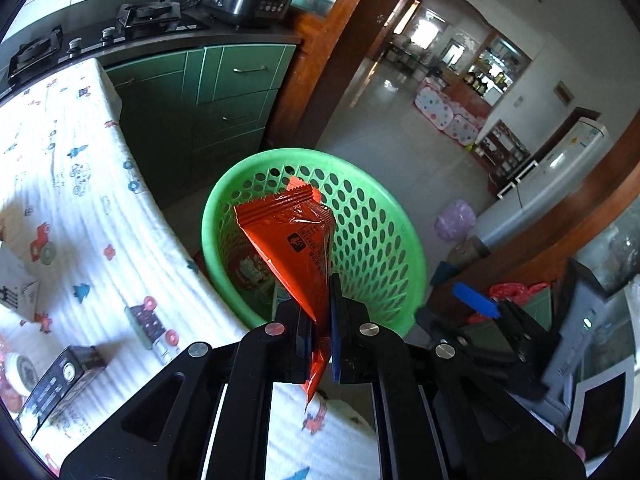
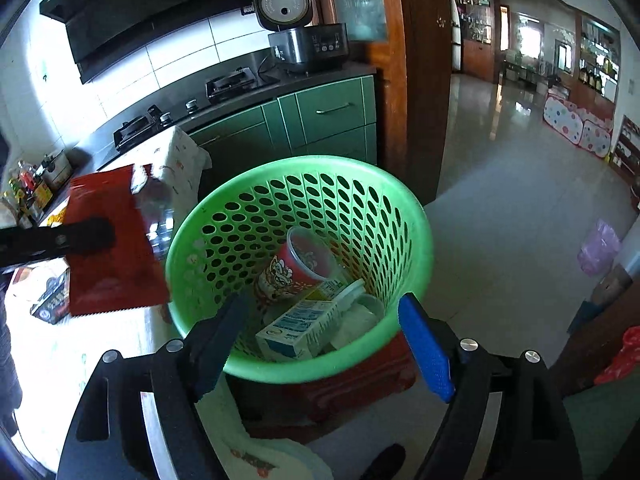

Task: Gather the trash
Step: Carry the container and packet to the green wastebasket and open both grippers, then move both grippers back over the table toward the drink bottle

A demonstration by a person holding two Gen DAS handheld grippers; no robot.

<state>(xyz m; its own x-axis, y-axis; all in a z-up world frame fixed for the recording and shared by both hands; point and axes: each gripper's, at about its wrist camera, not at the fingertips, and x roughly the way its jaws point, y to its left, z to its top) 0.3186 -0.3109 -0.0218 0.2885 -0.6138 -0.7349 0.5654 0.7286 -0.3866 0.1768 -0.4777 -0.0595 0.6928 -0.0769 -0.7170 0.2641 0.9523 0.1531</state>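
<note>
My left gripper (image 1: 320, 300) is shut on a red snack wrapper (image 1: 296, 240) and holds it above the near rim of the green perforated basket (image 1: 376, 216). In the right wrist view the same wrapper (image 2: 112, 252) hangs to the left of the basket (image 2: 240, 216), pinched by the left gripper's black finger (image 2: 76, 236). My right gripper (image 2: 320, 328) is open and empty, just before the basket's near rim. Inside the basket lie a red paper cup (image 2: 296, 264), a white and blue carton (image 2: 300, 324) and a clear lid (image 2: 360, 300).
A table with a white printed cloth (image 1: 80, 216) is on the left, with a dark box (image 1: 60, 380) on it. Green kitchen cabinets (image 1: 224, 92) and a stove (image 1: 148, 16) stand behind. The basket rests on a red stool (image 2: 360, 388). Tiled floor (image 1: 392, 136) opens to the right.
</note>
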